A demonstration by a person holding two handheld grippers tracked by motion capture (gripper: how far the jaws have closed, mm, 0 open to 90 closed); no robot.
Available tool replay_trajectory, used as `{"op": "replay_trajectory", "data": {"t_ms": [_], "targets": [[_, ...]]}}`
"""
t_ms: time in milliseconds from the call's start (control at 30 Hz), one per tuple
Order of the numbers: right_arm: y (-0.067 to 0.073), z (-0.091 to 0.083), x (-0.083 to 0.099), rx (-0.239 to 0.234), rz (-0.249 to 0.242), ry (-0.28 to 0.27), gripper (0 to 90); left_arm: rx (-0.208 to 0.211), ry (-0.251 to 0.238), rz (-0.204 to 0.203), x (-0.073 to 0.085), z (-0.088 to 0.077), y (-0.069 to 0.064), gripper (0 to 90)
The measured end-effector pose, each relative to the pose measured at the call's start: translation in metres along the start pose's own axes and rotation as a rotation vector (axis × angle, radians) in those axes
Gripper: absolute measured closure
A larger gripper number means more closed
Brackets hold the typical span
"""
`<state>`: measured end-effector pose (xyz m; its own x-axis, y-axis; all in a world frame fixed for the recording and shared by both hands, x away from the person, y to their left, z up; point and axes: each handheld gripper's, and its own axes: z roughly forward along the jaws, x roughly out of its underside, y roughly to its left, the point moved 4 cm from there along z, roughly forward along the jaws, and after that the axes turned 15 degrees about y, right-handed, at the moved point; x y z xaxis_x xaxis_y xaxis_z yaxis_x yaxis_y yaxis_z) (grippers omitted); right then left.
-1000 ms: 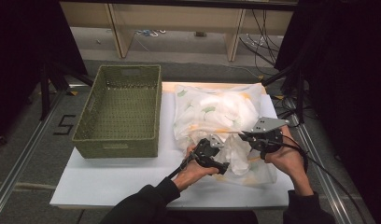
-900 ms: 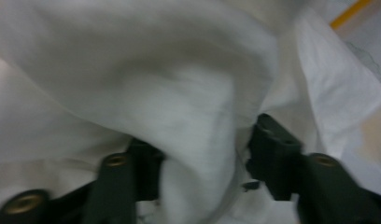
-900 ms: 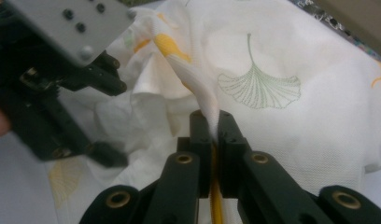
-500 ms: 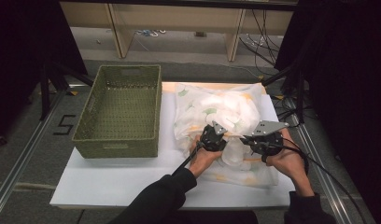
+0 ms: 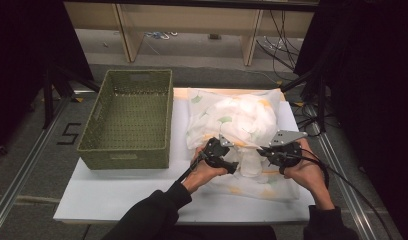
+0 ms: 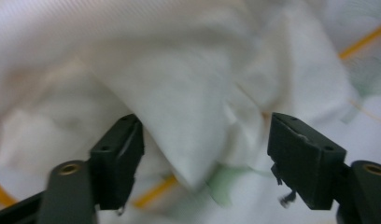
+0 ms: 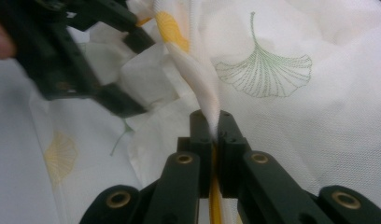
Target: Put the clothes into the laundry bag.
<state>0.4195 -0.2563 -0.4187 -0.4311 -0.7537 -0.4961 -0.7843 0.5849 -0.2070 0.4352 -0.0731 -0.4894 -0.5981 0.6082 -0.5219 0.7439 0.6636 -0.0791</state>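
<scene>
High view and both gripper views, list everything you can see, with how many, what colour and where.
Cloth: one, white with green and yellow leaf prints, crumpled on the right half of the board.
Basket: one, green woven, on the left half of the board, nothing in it.
Board: one, white, covering the tabletop.
Shelf frame: one, pale wood, behind the table.
Cables: several, dark, on the floor at the back right.
Left gripper: one, black, jaws apart after just opening, a fold of the cloth between them, pads not pressing.
Right gripper: one, black, shut on a pinched fold of the cloth.
Hands: two, dark sleeves, at the front edge.
</scene>
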Motion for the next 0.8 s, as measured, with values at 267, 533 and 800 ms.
{"op": "replay_trajectory", "data": {"t_ms": [267,533,800], "targets": [[0.002,0.003,0.0,0.005,0.004,0.015,87.7,0.011,-0.002,-0.02,-0.015,0.024,-0.019,19.6],[0.001,0.012,0.005,-0.004,0.018,0.04,87.7,-0.022,-0.074,-0.075,-0.034,0.041,-0.006,66.7],[0.0,0.012,0.006,0.005,0.009,0.042,88.0,-0.115,-0.15,-0.125,-0.053,0.049,0.013,80.3]]}}
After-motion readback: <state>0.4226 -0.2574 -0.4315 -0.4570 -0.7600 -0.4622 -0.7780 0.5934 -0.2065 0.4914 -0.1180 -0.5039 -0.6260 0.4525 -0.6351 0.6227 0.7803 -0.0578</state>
